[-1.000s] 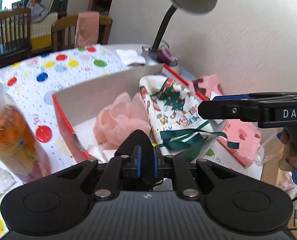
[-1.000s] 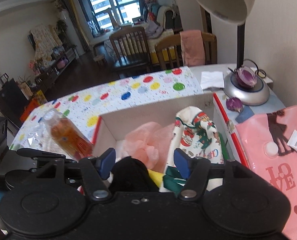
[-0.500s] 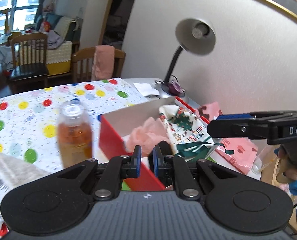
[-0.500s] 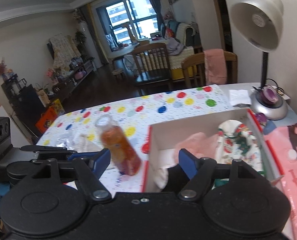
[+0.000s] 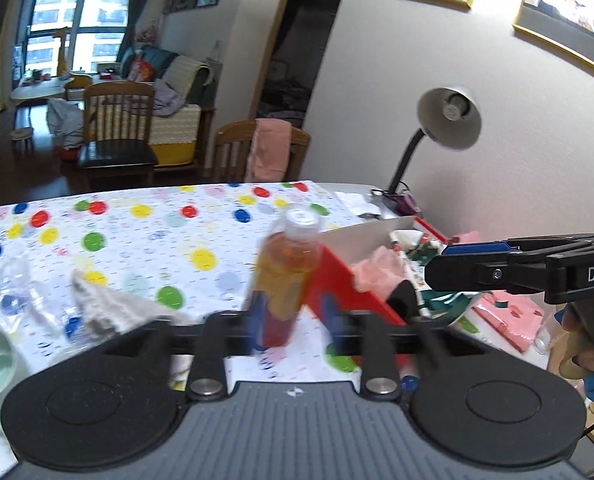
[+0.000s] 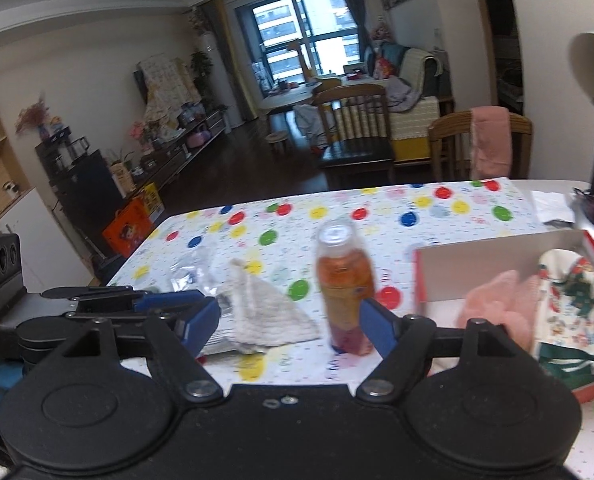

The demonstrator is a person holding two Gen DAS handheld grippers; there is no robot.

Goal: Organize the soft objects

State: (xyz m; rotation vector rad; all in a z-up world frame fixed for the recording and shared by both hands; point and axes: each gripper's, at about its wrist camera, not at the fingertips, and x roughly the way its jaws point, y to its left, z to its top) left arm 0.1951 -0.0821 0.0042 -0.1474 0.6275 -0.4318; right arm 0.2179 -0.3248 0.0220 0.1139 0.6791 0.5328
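Although it lies flat on the dotted tablecloth [image 6: 377, 200] left of the bottle [image 6: 343, 280], the white knitted cloth [image 6: 265, 312] looks light and limp, so pinch a raised fold. Left gripper [image 5: 293, 322] has just opened, empty; right gripper [image 6: 289, 326] also spread, empty.

One bottle [image 6: 344, 280]; one red box [image 6: 493, 264]; one white cloth [image 6: 263, 312]; one lamp [image 5: 445, 128]; two chairs [image 6: 353, 128].

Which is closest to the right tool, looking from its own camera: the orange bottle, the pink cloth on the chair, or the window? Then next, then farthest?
1. Orange bottle: just beyond the right tool, standing on the dotted table.
2. Pink cloth: over the chair back past the table, right side.
3. Window: far end of the room.
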